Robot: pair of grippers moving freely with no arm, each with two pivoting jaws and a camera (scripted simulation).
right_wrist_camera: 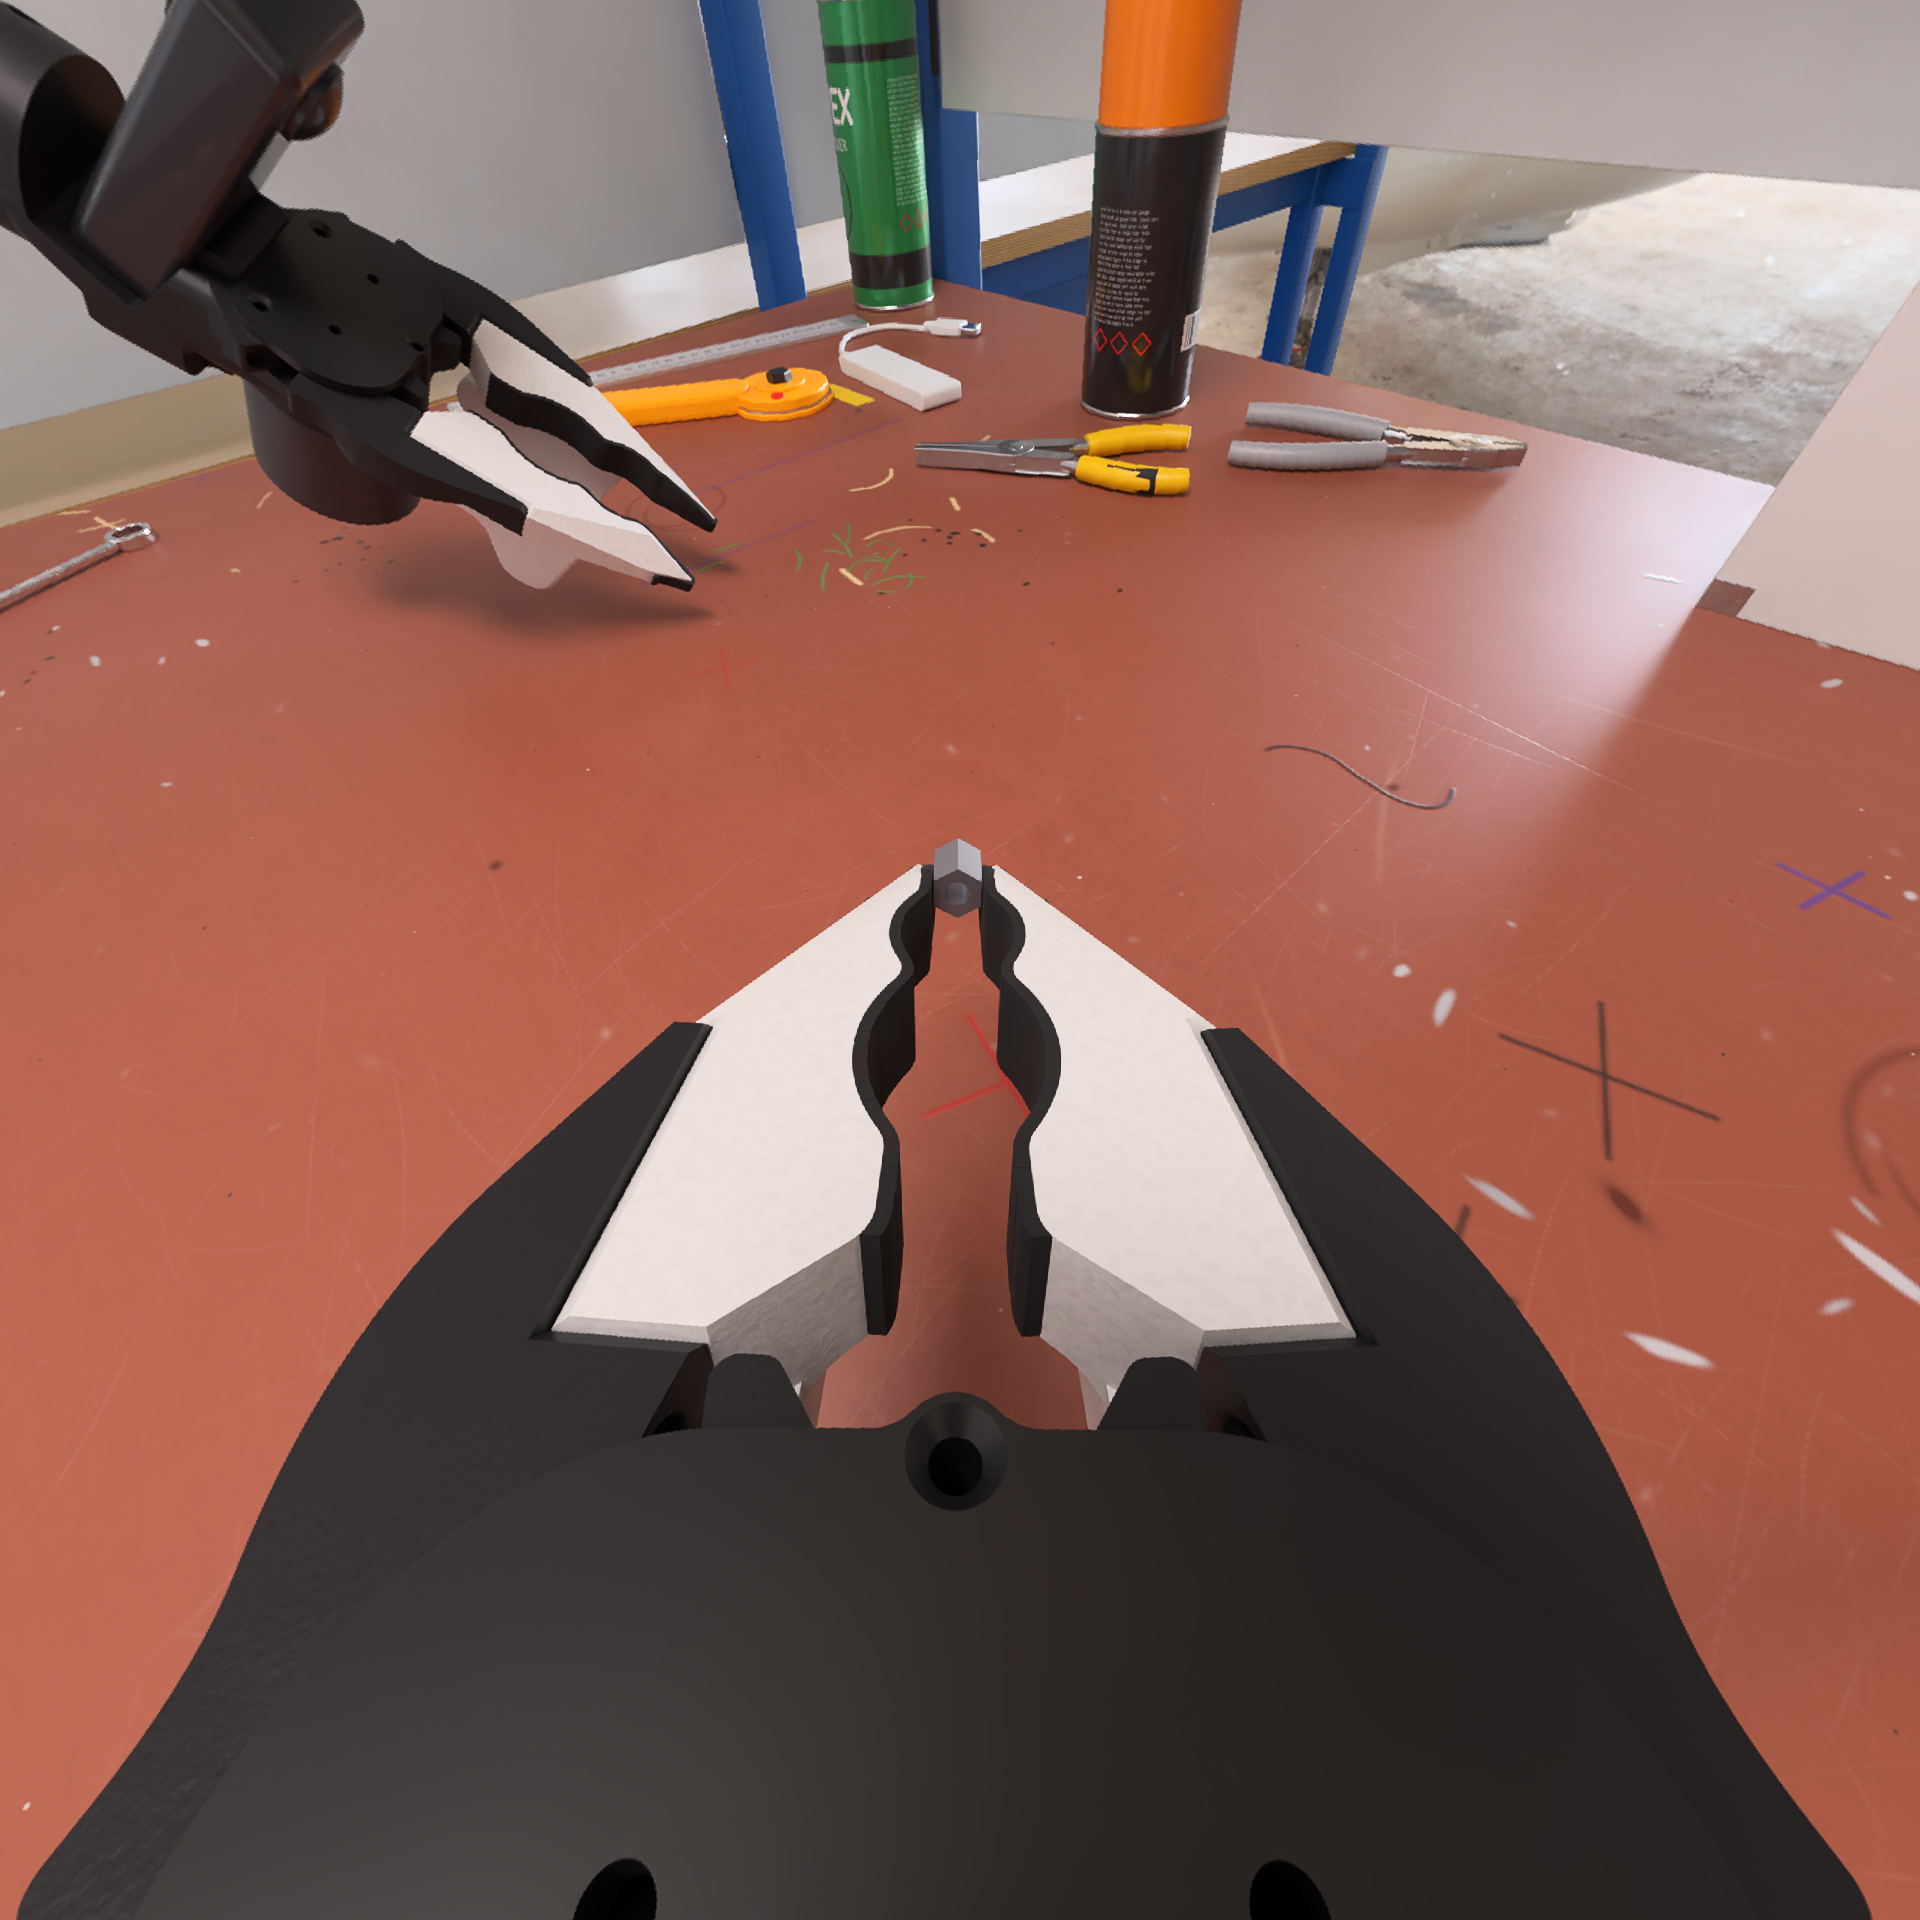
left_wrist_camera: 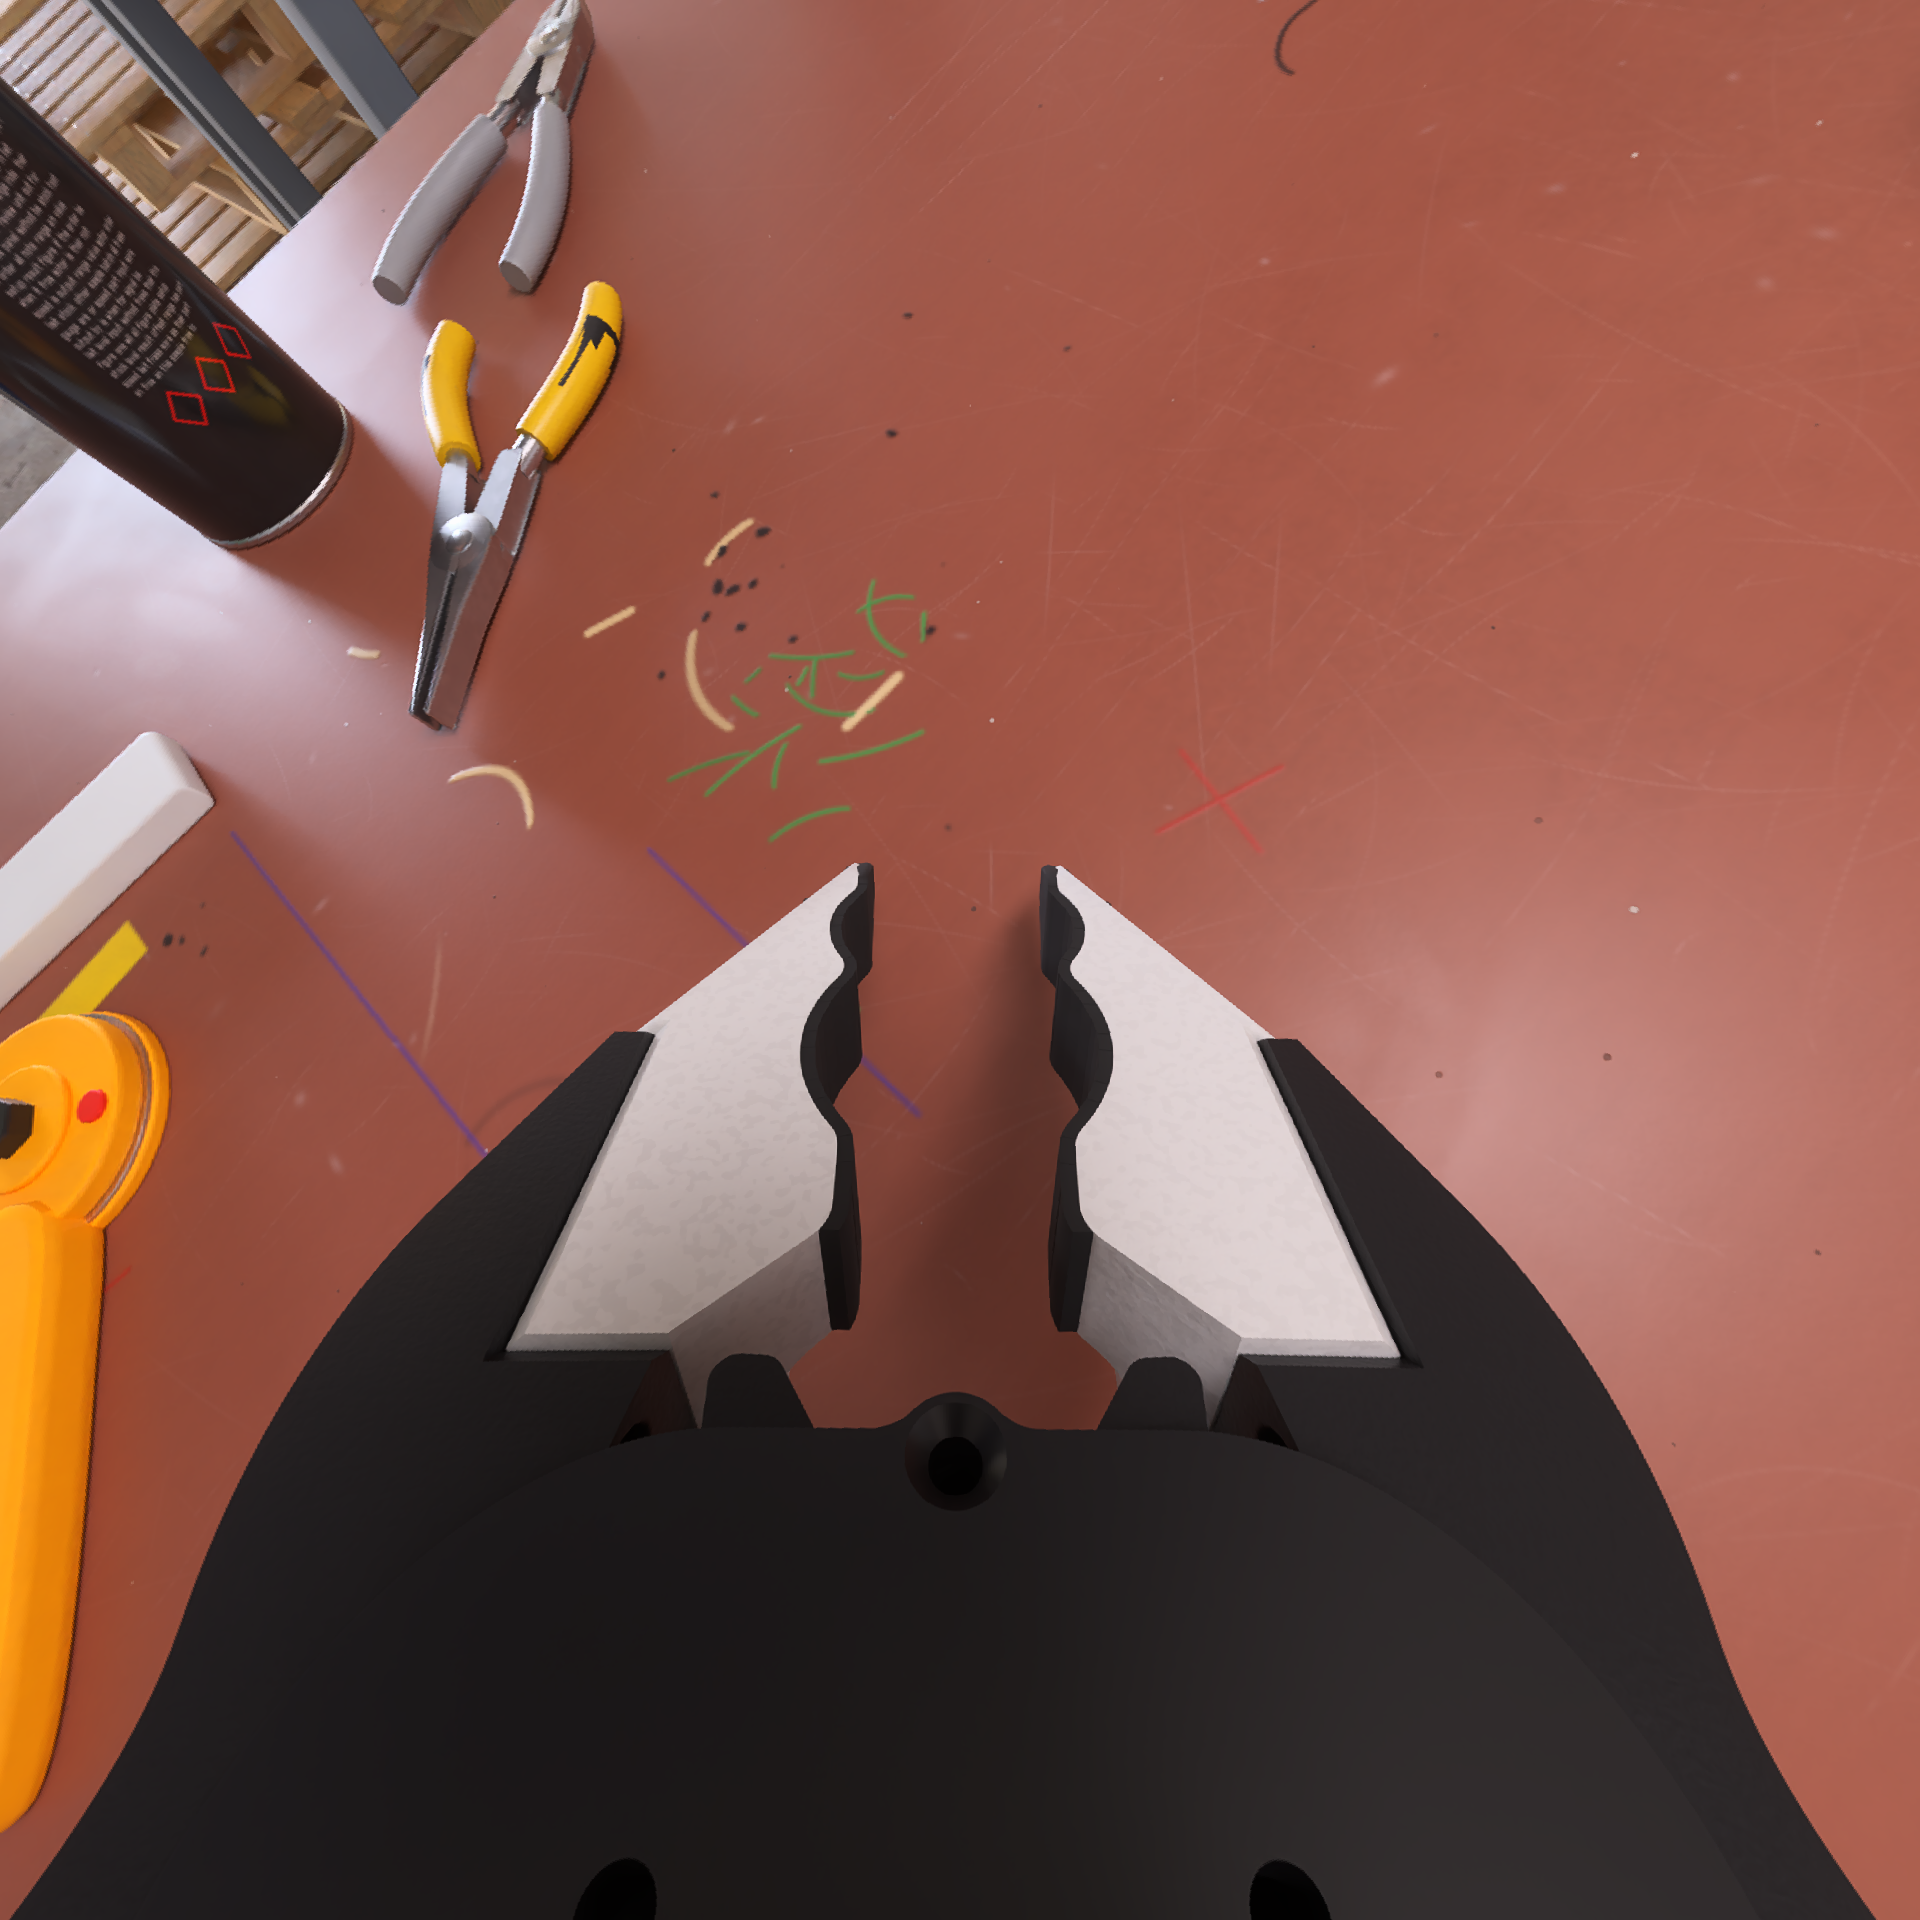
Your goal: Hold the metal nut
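Gripping nut [right_wrist_camera: 957, 881] at fingertips, right gripper [right_wrist_camera: 957, 883] above red table [right_wrist_camera: 1247, 675], left gripper [left_wrist_camera: 957, 883] spread apart, empty, pliers [left_wrist_camera: 488, 520] beyond.

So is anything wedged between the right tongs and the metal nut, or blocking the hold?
Nothing visible. The right tongs pinch the metal nut directly at their tips, above the red table. The left tongs are open and empty, off to the side.
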